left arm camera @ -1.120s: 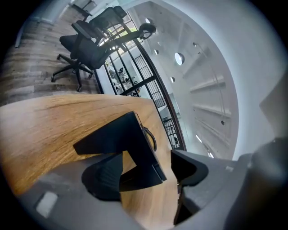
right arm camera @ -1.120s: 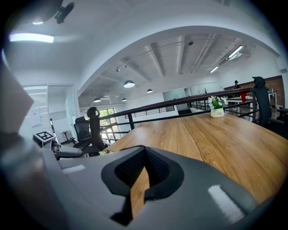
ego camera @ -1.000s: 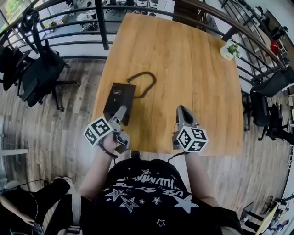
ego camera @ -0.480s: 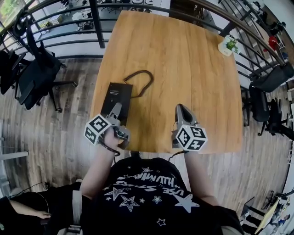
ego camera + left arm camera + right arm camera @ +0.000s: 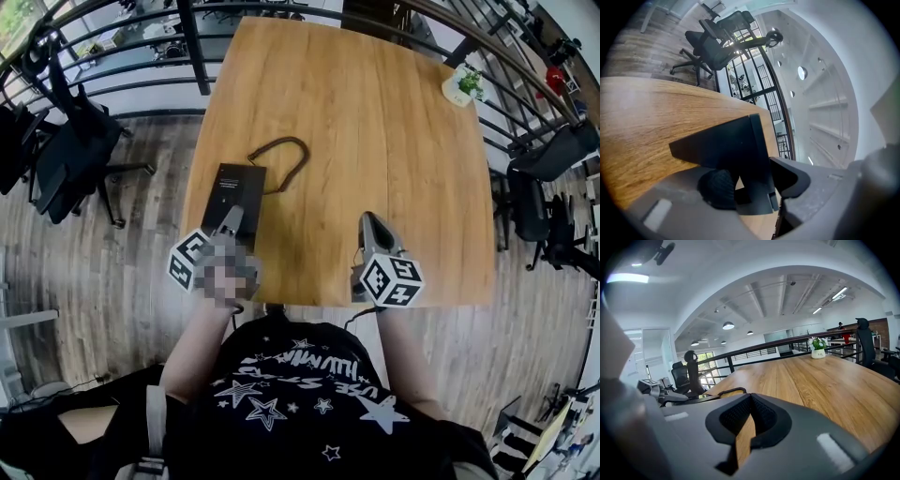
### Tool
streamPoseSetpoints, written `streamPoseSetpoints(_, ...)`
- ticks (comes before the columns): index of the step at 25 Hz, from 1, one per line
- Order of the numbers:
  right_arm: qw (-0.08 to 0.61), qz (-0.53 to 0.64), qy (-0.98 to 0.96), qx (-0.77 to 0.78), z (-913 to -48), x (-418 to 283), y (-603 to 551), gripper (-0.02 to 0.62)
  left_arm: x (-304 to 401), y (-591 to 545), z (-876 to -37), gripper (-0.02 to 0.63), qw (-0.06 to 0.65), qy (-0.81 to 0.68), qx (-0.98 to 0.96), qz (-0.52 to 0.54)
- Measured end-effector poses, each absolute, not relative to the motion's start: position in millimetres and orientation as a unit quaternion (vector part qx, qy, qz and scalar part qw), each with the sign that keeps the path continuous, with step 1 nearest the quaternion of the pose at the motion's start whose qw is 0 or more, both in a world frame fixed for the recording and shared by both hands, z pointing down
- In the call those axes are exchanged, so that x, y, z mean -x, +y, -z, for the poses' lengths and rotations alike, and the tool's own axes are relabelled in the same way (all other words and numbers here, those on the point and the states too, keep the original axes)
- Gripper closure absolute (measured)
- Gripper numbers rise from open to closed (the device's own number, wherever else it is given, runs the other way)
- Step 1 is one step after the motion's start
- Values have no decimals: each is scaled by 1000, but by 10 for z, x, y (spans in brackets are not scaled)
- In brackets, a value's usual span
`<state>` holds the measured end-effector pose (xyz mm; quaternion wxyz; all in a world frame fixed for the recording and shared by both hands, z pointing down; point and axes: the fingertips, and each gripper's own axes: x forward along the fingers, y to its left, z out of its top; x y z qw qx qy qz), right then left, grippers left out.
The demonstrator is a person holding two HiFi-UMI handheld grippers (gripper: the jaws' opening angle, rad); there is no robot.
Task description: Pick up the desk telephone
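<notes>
The black desk telephone [image 5: 234, 192] lies flat near the left edge of the wooden table [image 5: 375, 122]. Its dark coiled cord [image 5: 281, 155] loops away behind it. My left gripper [image 5: 230, 223] is at the phone's near end. In the left gripper view the phone's body [image 5: 731, 145] stands between the jaws of the left gripper [image 5: 750, 185], which are closing on it. A sliver of wood shows beside one pad [image 5: 717, 187]. My right gripper [image 5: 372, 221] hovers over bare wood to the phone's right. The right gripper [image 5: 750, 401] is shut and holds nothing.
A small potted plant [image 5: 464, 89] stands at the table's far right corner. Black office chairs [image 5: 66, 150] stand on the floor to the left, and more chairs [image 5: 553, 169] to the right. A dark railing [image 5: 197, 47] runs behind the table.
The left gripper's jaws have narrowed around the phone's near end and the gripper has rolled a little. The right gripper has stayed where it was.
</notes>
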<state>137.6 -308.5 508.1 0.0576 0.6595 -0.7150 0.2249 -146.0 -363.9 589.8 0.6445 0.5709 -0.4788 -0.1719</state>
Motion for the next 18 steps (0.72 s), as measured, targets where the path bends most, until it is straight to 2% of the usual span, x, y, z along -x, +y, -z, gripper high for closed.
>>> streamPoseSetpoints(18, 38, -226, -703, -673, -4998, -1620, -2914, 595, 1356, -3526, -5728, 411, 643, -448, -593, 184)
